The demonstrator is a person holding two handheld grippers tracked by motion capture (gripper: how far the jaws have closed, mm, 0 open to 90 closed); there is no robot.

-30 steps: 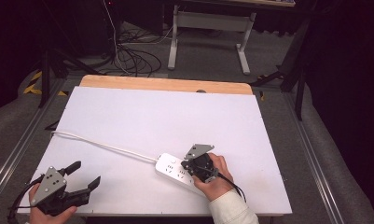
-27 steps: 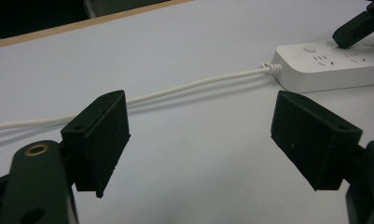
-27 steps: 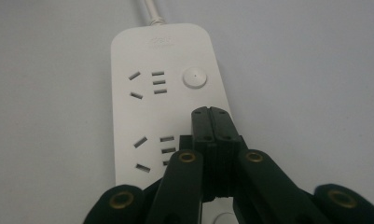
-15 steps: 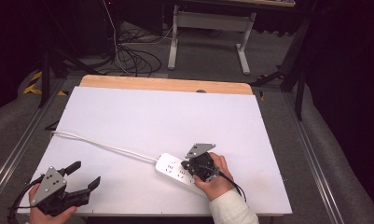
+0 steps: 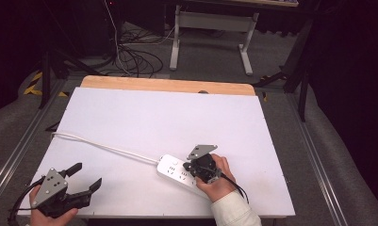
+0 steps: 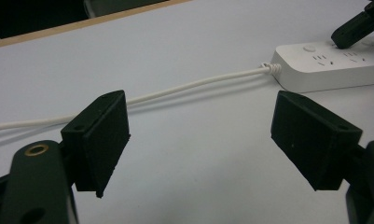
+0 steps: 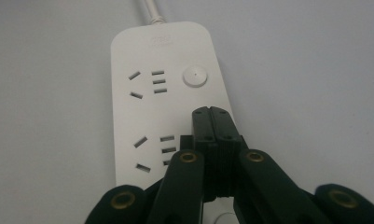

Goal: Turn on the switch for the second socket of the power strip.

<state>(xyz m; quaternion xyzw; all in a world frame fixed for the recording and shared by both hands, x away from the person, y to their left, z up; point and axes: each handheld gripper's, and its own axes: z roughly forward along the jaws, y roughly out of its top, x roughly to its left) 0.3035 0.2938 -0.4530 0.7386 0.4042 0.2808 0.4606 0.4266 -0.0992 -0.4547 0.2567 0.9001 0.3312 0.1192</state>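
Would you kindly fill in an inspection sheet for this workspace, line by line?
Surface: white table with a wooden far edge, bare apart from the strip and its cord.
Job's things: white power strip lying flat near the front; round button at its cord end.
Clutter: nothing seen.
Grippers: right gripper shut, tips over the strip just short of the button, nothing between the jaws; left gripper open, at the front left corner, holding nothing.
Cables: white cord runs from the strip to the left edge; black cables trail from both grippers.
Surroundings: grey carpet, cable tangle and a white desk frame behind the table.
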